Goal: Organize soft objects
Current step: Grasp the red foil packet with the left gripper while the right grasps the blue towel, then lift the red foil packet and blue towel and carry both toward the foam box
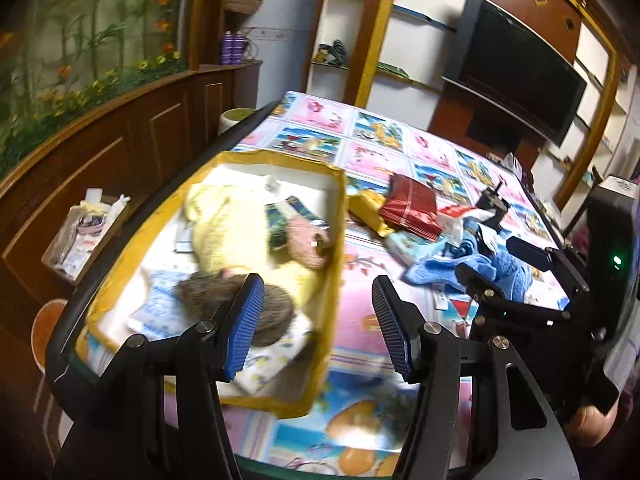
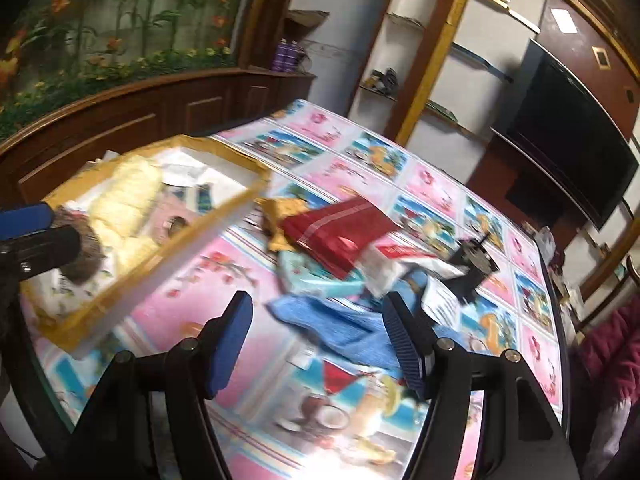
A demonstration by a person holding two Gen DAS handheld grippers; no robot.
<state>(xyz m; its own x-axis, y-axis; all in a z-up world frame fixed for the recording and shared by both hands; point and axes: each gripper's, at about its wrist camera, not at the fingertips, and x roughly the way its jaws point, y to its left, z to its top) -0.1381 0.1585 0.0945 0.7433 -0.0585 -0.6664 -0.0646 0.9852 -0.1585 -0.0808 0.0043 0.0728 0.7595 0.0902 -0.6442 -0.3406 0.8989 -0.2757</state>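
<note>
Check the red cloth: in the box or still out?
Out. The red cloth lies folded on the table, right of the yellow-edged box.

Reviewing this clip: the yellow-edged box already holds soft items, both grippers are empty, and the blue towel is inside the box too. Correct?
Not quite. The blue towel is not in the box; it lies on the table's patterned cover beside the red cloth, as the right wrist view shows. The rest holds: left gripper and right gripper are empty.

a home living room (television point(image 1: 516, 68), wall shelves point(image 1: 404, 44), wooden cabinets point(image 1: 132, 136))
</note>
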